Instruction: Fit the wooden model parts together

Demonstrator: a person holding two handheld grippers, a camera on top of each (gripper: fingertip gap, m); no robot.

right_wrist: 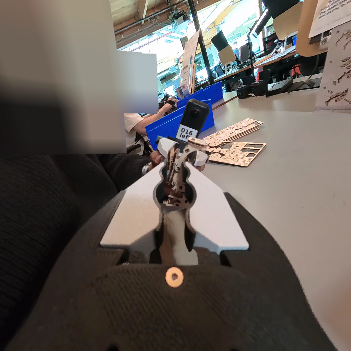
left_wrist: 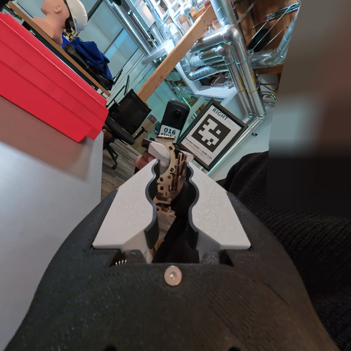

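The wooden model, a light plywood assembly with a curved plate of square holes and stacked slats, is held in the air between both grippers. My left gripper has its grey jaws closed in on the model from this side. One of the right gripper's fingers shows beyond it, under its black camera. In the right wrist view my right gripper is closed on the same model, and one of the left gripper's fingers meets it from the far side. The lower part of the model is hidden between the jaws.
Wooden part sheets and a stack of them lie on the grey table. Blue bins stand behind. Red bins are at the left, a framed marker sign beyond. A dark sleeve is close by. Only a small space, under 4 cm, lies between the two pairs of fingers.
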